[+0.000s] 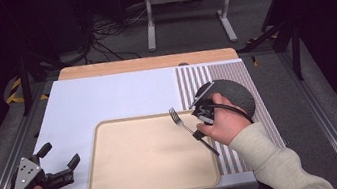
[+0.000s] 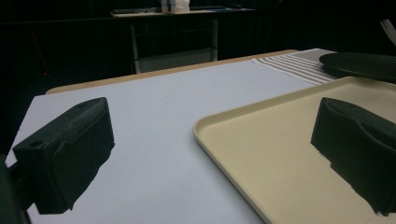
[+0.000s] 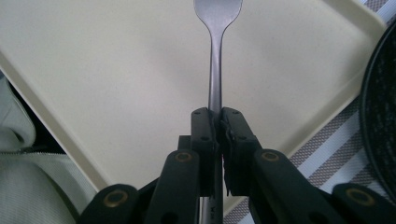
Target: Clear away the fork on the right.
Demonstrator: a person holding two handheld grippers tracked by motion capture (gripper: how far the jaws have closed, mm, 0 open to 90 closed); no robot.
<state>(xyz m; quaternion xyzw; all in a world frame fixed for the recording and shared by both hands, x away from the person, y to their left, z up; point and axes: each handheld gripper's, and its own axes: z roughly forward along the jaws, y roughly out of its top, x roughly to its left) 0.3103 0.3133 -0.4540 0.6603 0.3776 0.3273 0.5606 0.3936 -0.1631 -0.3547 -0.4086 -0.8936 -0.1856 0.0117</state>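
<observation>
Right gripper [image 3: 217,122]: jaws clamped on fork [image 1: 180,122] handle | fork over tray [image 1: 119,182], right of centre in high view, long axis upper-left to lower-right | left gripper [image 1: 60,161]: jaws wide, empty, lower left.

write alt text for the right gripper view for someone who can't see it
The right gripper has its two black jaws shut on the handle of a metal fork, whose head points away over a beige tray. A dark plate sits on a striped mat at the right edge.
</observation>
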